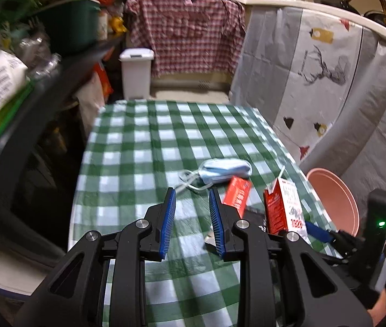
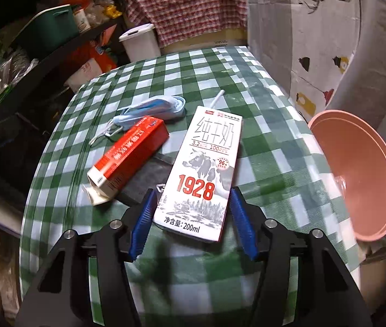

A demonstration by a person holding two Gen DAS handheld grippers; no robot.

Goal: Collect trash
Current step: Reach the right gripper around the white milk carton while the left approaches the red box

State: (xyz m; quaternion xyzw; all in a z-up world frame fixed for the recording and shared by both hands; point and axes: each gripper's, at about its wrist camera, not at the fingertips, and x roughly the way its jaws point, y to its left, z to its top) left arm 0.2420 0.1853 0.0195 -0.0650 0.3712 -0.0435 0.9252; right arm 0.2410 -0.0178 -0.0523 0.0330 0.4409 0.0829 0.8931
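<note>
Milk carton (image 2: 203,174) stands on my checkered counter (image 2: 261,147) between the right tongs (image 2: 193,218), blue pads not quite touching it. Left tongs (image 1: 191,218) are apart, holding nothing.

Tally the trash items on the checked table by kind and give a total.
Milk carton: 1
Red box: 1
Blue face mask: 1
Dark flat piece under the red box, kind unclear: 1
Total: 4
</note>
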